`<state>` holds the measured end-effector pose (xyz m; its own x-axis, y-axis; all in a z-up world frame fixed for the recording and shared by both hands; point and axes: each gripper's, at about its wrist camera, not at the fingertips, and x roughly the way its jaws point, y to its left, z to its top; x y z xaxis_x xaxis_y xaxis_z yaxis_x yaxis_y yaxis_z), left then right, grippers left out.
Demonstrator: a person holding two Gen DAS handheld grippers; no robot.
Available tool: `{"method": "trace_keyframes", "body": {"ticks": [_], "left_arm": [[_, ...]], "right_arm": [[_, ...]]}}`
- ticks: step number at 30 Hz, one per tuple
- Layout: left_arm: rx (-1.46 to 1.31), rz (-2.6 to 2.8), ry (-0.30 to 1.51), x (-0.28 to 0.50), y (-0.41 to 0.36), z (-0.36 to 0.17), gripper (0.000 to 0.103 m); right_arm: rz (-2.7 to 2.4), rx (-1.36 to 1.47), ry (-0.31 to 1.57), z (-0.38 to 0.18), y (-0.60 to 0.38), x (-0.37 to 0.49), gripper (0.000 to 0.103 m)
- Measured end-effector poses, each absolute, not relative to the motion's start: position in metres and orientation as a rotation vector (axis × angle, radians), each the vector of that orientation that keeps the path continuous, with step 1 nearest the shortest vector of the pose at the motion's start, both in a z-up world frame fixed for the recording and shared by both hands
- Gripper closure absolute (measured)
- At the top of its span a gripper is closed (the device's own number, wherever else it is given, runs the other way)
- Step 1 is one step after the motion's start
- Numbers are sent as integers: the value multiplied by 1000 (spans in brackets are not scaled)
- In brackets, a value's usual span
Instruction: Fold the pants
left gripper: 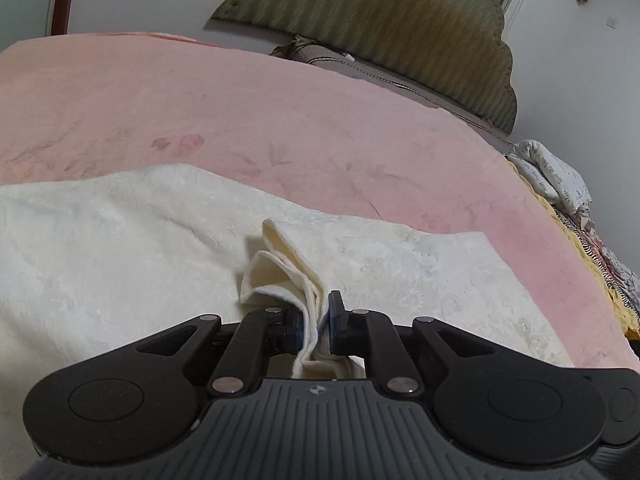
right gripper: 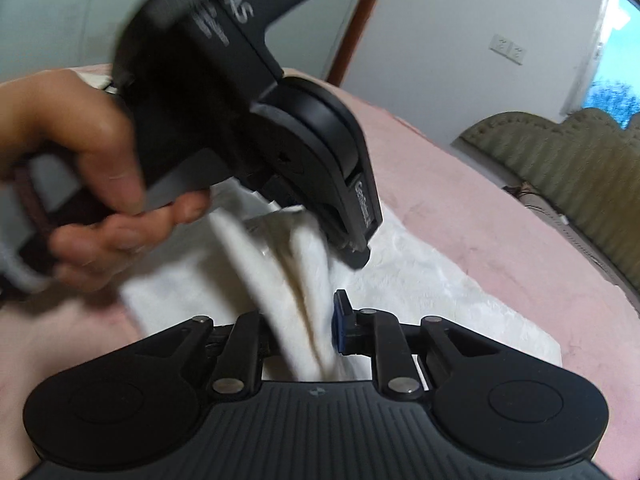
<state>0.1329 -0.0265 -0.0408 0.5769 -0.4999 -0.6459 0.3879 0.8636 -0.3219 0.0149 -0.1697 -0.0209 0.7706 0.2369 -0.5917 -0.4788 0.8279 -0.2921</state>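
The cream pants (left gripper: 120, 248) lie spread out on a bed with a pink blanket (left gripper: 280, 112). The left hand-held gripper (left gripper: 314, 328) is pinching a bunch of folded layers at one edge of the pants, and the cloth sticks up between its black fingers (left gripper: 338, 322). From the right wrist camera, the right hand-held gripper (right gripper: 298, 334) also pinches a thick fold of the pants (right gripper: 420, 288), which rises up in soft ridges. Just above that fold is the left hand-held gripper (right gripper: 352, 252), held by the person's left hand (right gripper: 80, 168). This part looks blurry. A green padded headboard (left gripper: 380, 32) stands at the far end of the bed, by a white wall (left gripper: 580, 60).
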Motion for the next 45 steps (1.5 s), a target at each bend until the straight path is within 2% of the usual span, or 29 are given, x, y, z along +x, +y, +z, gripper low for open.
{"method": "trace_keyframes", "body": {"ticks": [2,5,9,10,14,18,23,26,31,35,38,45], "left_arm": [[-124,-519,790,130,-29,-39,88],[-70,-496,758,126,-33,-36,80],[-47,-447,738,121,-33,-29,73],[-50,-432,737,121,-32,-27,67],[26,-310,664,113,-30,-12,55],[83,-240,568,109,-33,10,50],[103,-393,616,123,-60,9,36],[149,-334,716,143,-73,-18,36],[47,-311,707,138,-46,-14,35],[118,-292,719,136,-43,-21,24],[89,-284,715,128,-35,-21,24],[23,-213,684,116,-4,-5,25]], "right_arm": [[466,-403,621,-9,-191,10,86],[547,-236,652,15,-238,-2,86],[394,-47,595,33,-303,9,86],[320,-37,610,29,-311,11,86],[215,-83,759,-8,-326,32,86],[242,-53,683,-6,-322,12,86],[210,-21,636,5,-322,43,85],[178,1,744,-14,-321,69,86],[199,0,664,0,-303,32,85],[351,0,678,-3,-277,11,83],[339,-105,684,-17,-259,7,83],[467,-78,594,9,-227,-8,82]]}}
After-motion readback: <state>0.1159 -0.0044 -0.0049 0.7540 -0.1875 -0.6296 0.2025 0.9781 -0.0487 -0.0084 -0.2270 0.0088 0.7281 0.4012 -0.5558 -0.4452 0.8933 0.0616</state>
